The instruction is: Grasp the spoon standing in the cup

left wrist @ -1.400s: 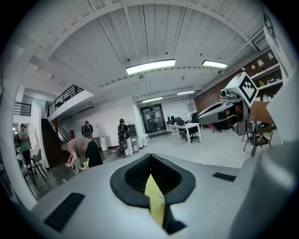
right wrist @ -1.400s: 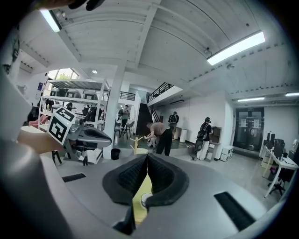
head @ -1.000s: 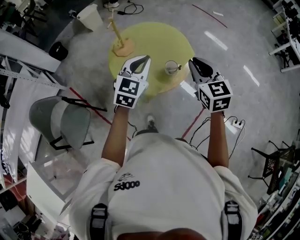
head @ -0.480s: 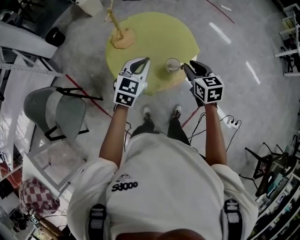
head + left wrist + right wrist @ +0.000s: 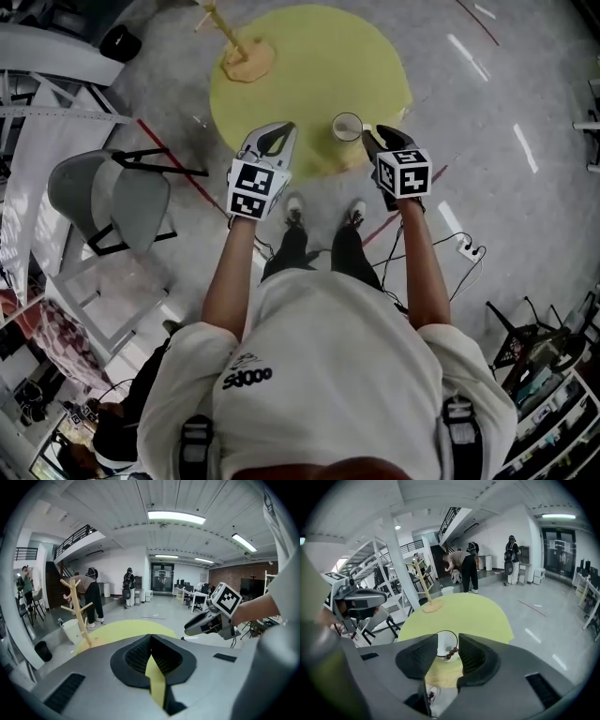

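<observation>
Furthest left, we saw a grey chair point(image 5: 122, 202) on the floor, well apart from the round yellow table point(image 5: 309, 56). A wooden branched rack point(image 5: 239, 58) stood upright on the table's left part, near the rim.

Our left gripper point(image 5: 287, 127) hovered over the near edge of the table, left of the cup and not touching it. In the left gripper view its jaws met at the tips with nothing between them; only a strip of yellow tabletop showed through the slit lower down.

The white cup point(image 5: 348, 126) stood upright on the table close to the near rim, between the two grippers. From the head view we could not make out the spoon. In the right gripper view the spoon point(image 5: 451, 653) showed as a dark beaded end leaning on the cup's rim on the right side.

Our right gripper point(image 5: 372, 136) was just beside the cup on its right, pointed at it. Its jaws were opening and stood wide apart. Seen along them, the cup and the beaded end lay in the gap, and the pads pressed on neither.

To the right, on the floor, lay a white power strip point(image 5: 466, 247) with cables running from it.
</observation>
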The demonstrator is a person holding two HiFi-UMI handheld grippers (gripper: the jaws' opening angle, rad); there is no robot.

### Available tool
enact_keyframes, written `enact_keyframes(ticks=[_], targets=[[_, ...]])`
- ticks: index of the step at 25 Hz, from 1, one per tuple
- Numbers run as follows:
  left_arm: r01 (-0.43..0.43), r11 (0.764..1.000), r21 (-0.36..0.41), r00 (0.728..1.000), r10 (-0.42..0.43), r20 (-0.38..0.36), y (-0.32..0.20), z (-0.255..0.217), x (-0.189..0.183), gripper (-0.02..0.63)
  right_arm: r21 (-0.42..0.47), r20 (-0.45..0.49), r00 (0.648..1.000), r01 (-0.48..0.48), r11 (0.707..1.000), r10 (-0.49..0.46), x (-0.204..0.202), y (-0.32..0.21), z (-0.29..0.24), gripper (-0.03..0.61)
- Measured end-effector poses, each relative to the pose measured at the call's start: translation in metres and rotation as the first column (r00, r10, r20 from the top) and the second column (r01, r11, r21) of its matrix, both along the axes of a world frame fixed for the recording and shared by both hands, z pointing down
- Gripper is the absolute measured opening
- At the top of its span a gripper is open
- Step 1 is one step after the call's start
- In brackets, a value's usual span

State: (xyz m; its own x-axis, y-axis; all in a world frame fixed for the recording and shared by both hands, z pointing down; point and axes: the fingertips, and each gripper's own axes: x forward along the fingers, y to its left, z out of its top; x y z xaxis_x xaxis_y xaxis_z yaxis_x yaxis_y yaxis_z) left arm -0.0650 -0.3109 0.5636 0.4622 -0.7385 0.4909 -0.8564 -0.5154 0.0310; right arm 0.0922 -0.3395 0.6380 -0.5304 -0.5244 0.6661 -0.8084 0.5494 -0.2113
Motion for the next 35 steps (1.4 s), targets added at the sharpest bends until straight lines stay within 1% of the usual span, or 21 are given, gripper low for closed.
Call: enact_keyframes(ticks=[2,5,9,15,17,22,26,30,35], targets=[[0.016,1.000,-0.024,1.000,-0.016,0.010,0.000,0.009,-0.002,0.029,-0.045,0.028,0.999,-0.020,0.999,0.021,-0.001,-0.002,0.015,0.160],[0.032,0.999,-0.039,0.999,-0.031,0.019,-0.005,0.019,0.001,0.028,-0.095,0.029,0.998,-0.057,0.994,0.060,0.004,-0.008,0.037,0.163],[0.053,0.997,-0.057,0.998,-0.052,0.023,-0.005,0.028,0.000,0.029,-0.162,0.045,0.996,-0.064,0.985,0.072,-0.001,-0.007,0.059,0.161],[0.077,0.995,-0.068,0.997,-0.075,0.030,-0.002,0.032,-0.010,0.029,-0.207,0.071,0.990,-0.102,0.973,0.119,-0.005,-0.009,0.067,0.091],[0.079,0.995,-0.066,0.997,-0.077,0.032,-0.003,0.032,-0.013,0.029,-0.205,0.062,0.991,-0.106,0.973,0.122,-0.006,-0.010,0.067,0.067],[0.069,0.996,-0.049,0.997,-0.068,0.035,-0.004,0.025,-0.012,0.028,-0.194,0.043,0.992,-0.110,0.975,0.120,-0.004,-0.010,0.062,0.066],[0.060,0.998,-0.024,0.998,-0.059,0.032,-0.002,0.012,-0.007,0.028,-0.166,0.047,0.991,-0.116,0.979,0.125,0.000,-0.008,0.045,0.066],[0.046,0.999,0.012,0.998,-0.047,0.031,-0.003,-0.005,-0.006,0.029,-0.114,0.064,0.989,-0.126,0.985,0.134,0.000,-0.012,0.020,0.066],[0.040,0.997,0.070,0.999,-0.042,0.024,-0.003,-0.035,-0.002,0.029,-0.024,0.085,0.987,-0.138,0.990,0.139,0.006,-0.015,-0.024,0.064]])
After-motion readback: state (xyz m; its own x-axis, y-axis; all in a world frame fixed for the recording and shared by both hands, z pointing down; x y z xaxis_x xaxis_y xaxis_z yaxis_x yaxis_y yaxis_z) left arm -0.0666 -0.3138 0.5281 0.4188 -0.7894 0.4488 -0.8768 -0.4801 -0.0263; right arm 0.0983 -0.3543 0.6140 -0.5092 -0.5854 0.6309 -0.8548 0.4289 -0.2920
